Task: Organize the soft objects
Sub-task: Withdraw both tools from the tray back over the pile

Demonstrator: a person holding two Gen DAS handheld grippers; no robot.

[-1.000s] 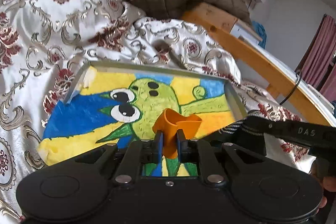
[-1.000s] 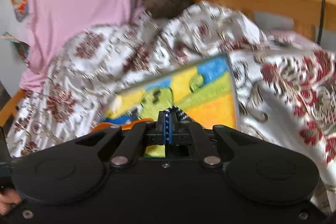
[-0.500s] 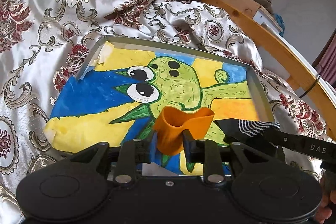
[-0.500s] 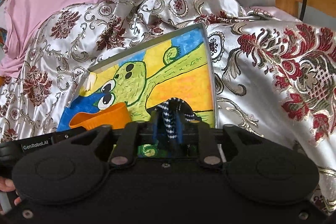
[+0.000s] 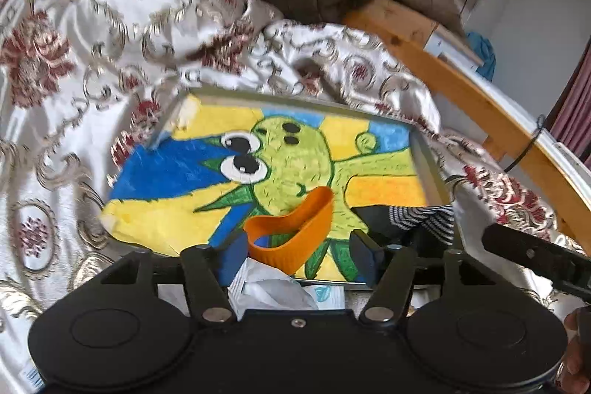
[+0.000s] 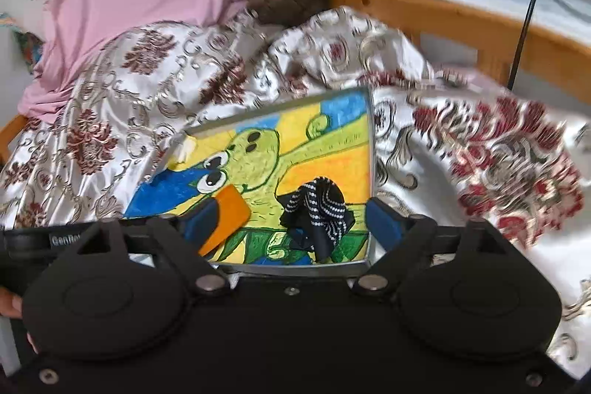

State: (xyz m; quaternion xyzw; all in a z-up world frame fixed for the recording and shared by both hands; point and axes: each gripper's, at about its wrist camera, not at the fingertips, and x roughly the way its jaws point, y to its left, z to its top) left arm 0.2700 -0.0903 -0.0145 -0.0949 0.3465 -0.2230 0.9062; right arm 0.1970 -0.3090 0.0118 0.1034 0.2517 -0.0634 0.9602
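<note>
Our left gripper (image 5: 293, 255) and right gripper (image 6: 291, 226) are both opening, pads clear of their loads. The orange silicone cup (image 5: 291, 231) and striped sock (image 6: 317, 209) lie on the painted tray (image 6: 370, 172); both seem light and squashy, best pinched mid-body.

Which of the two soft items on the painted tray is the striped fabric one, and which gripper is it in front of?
The black-and-white striped cloth, crumpled before the opening right gripper; the other is a plain orange cup.
</note>
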